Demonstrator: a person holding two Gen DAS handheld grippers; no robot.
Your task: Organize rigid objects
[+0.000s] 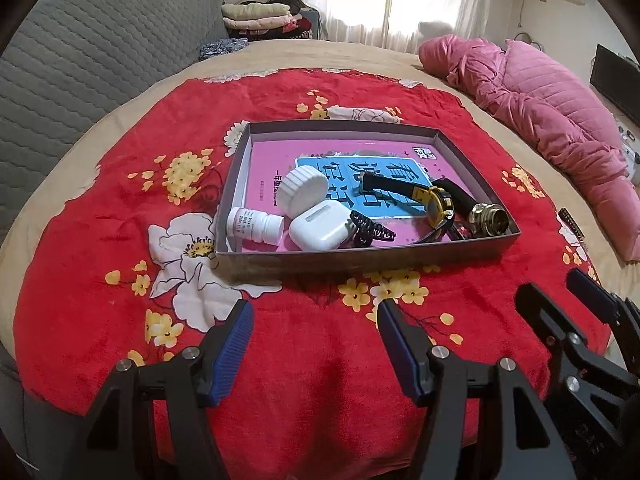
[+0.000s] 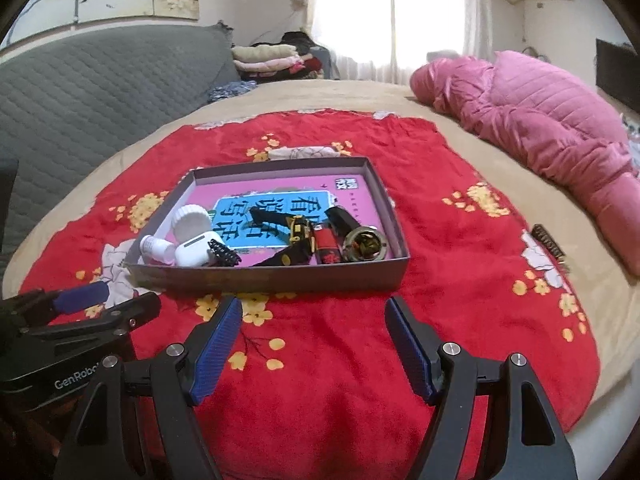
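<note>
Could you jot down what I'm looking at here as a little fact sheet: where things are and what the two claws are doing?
surface: red floral blanket on a bed
container: shallow grey box
in box: pink book, white jar, pill bottle, white earbud case, black hair clip, yellow-black watch, brass fitting
left claw: open, empty
right claw: open, empty

Red blanket point(image 1: 280, 360) with yellow and white flowers; grey box point(image 1: 360, 258); pink book point(image 1: 272, 168).
</note>
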